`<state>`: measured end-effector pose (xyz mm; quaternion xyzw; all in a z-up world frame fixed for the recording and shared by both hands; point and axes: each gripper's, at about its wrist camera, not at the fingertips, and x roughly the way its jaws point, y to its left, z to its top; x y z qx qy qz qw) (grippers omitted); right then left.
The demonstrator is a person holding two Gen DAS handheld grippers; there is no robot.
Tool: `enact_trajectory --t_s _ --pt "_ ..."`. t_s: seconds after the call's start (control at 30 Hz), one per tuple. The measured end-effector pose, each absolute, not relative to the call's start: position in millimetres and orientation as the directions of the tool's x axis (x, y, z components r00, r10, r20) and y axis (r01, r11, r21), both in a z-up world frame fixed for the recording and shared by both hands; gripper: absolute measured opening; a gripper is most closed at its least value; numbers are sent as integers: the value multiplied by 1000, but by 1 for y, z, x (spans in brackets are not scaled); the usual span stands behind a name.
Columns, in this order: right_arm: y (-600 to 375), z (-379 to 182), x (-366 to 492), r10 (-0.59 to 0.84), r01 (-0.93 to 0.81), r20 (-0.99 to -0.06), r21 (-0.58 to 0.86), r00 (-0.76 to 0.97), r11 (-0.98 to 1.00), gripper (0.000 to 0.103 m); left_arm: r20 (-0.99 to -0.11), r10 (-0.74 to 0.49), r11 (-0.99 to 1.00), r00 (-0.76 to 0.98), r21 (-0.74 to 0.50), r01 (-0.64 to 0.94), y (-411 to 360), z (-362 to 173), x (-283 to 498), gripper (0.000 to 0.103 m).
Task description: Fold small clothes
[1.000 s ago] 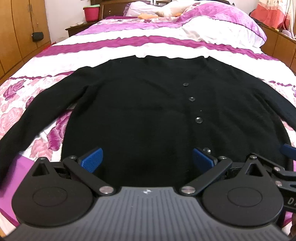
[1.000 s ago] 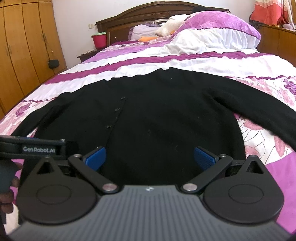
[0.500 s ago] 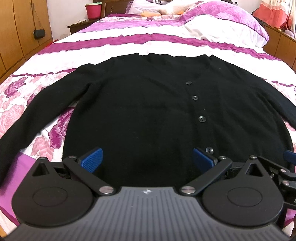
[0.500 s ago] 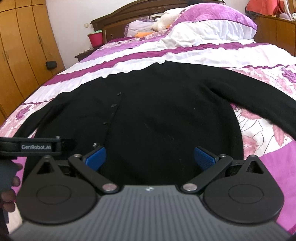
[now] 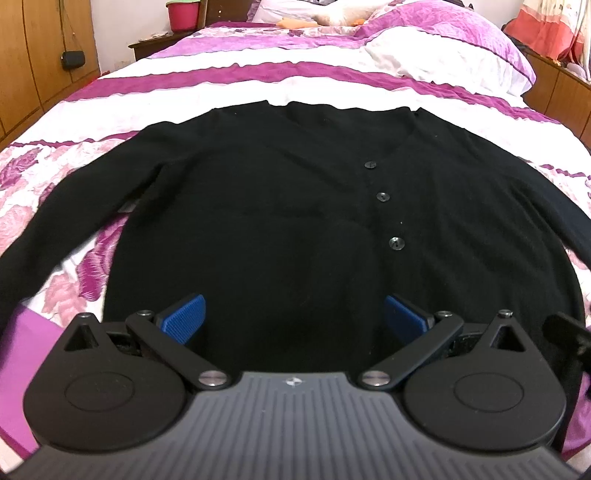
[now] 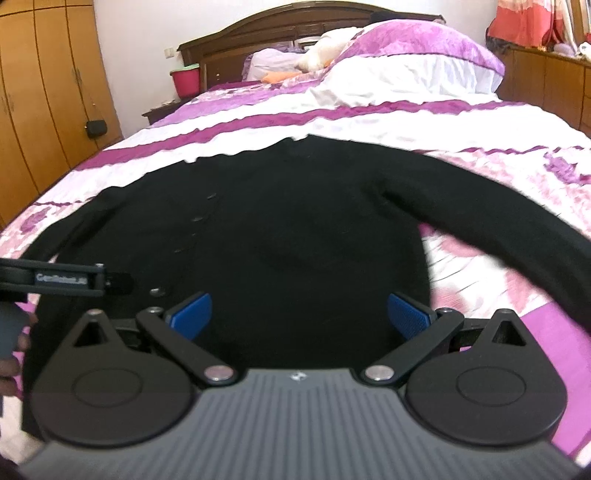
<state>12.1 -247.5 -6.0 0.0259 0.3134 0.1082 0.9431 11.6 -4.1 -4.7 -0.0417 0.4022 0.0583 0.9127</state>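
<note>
Black knit, soft and limp by the look of it: the cardigan (image 5: 295, 206) lies flat and face up across the near part of the bed, its hem toward the grippers, its neckline toward the far pillows, and both sleeves spread out to left and right. A row of dark buttons (image 5: 384, 196) runs down the front placket, right of centre in the left wrist view.

Such a garment should weigh little and drape readily, so any lifted edge will sag and drag the rest after it. I judge the near hem corners, or a sleeve near its cuff, to be the sensible places to pinch; a bite through the full thickness of the knit would keep the layers from sliding apart.

Above the hem, the left gripper (image 5: 293, 319) has its blue pads set wide apart and nothing between them. The right gripper (image 6: 299, 317) is likewise spread wide and empty, over the right half of the hem; the left tool's body shows at the left edge of its view.

Beneath lies a bedspread (image 5: 258, 79) of white with magenta stripes and pink flowers. Far off are a purple and white pillow (image 6: 417, 55), a wooden headboard (image 6: 258, 26), a pink pot (image 6: 186, 79) on a bedside table, and wooden wardrobes (image 6: 48, 92) on the left.
</note>
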Motion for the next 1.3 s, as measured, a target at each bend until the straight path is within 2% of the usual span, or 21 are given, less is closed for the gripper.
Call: enact_trajectory --t_s 0.13,0.33,0.5,0.77,0.9,0.97,1.1,1.3 --pt "-279 -6 19 134 -118 -589 67 797 991 103 -771 75 991 633 -15 -136 -7 -23 22 103" --pt "-342 -8 21 48 25 -602 113 797 993 103 -761 110 991 639 34 -129 -13 -35 25 103" --pt "-389 -4 15 -23 122 -598 125 801 985 103 -772 103 987 627 3 -158 -9 -41 31 103" --pt "-462 -11 1 -166 307 -590 146 790 941 103 -773 125 986 622 28 -164 -14 -41 33 103" --pt "-483 -25 4 -187 350 -606 162 773 923 103 -770 128 986 625 32 -163 -15 -41 32 103" --pt "-490 -36 10 -171 355 -621 185 765 916 95 -768 130 986 627 33 -163 -15 -41 30 103" --pt "-501 -57 17 -91 370 -640 317 763 873 97 -764 134 986 631 37 -164 -16 -41 28 103" --pt "-504 -69 19 -68 359 -622 355 780 863 97 -763 138 985 631 41 -166 -17 -41 27 103"
